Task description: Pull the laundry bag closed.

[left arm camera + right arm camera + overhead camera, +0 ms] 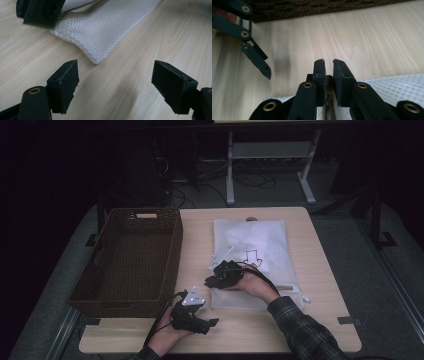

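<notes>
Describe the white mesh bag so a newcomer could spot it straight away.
Start at the light wooden table, then look right of the dark woven basket on its left half. The white mesh bag lies flat there, with a black outline drawing on it and the right tool at its near left edge. It is the table's one pale, soft, flat thing.

The brown woven basket takes the whole left part of the worktop, and its tall walls block any low sideways pass there, so a gripper could enter it from above. The white mesh bag lies flat over the middle and gives only a low obstacle, while the bare wood strip between basket and bag is partly taken by the right gripper. The front edge is free to the right of the left gripper, and a narrow strip stays free along the right edge.
</notes>
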A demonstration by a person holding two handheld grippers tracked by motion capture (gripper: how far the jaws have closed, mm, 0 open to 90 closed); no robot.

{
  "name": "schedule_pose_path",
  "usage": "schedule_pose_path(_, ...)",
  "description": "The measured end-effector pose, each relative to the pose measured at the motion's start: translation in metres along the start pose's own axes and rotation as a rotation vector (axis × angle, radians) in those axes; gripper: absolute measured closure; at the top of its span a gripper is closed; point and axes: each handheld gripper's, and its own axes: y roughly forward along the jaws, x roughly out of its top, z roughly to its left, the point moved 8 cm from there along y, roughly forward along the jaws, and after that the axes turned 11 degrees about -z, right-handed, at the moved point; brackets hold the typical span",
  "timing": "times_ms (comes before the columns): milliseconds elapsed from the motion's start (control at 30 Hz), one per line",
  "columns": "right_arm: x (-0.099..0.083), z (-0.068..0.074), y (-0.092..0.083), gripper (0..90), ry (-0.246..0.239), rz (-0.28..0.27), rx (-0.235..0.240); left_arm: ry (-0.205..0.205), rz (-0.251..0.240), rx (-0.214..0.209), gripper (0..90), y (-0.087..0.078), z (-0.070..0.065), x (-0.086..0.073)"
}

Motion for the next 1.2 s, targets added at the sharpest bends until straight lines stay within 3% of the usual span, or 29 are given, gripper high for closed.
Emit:
schedule_pose_path(300, -0.008, -0.001, -0.02, 79.0, 0.02, -0.001, -0.013, 0.002, 0.002, 0.0, 21.3, 0.0, 0.0, 0.0)
schedule_pose_path(600, -0.015, -0.007, -0.051, 62.6, 0.069, -0.028, -0.035, 0.001, -0.003, -0.001, 21.3, 0.0, 0.0, 0.001)
schedule_pose_path(833, -0.041, -0.012, -0.071, 53.5, 0.077, 0.016, -0.076, 0.006, 0.003, -0.001, 21.3, 0.0, 0.0, 0.001)
schedule_pose_path(1000, -0.05, -0.015, -0.068, 48.2, 0.077, 0.034, -0.095, 0.011, 0.006, -0.004, 21.3, 0.002, -0.001, 0.001)
schedule_pose_path(1200, -0.062, -0.015, -0.055, 45.7, 0.07, 0.08, -0.08, 0.01, 0.003, -0.004, 21.2, 0.001, 0.0, 0.002)
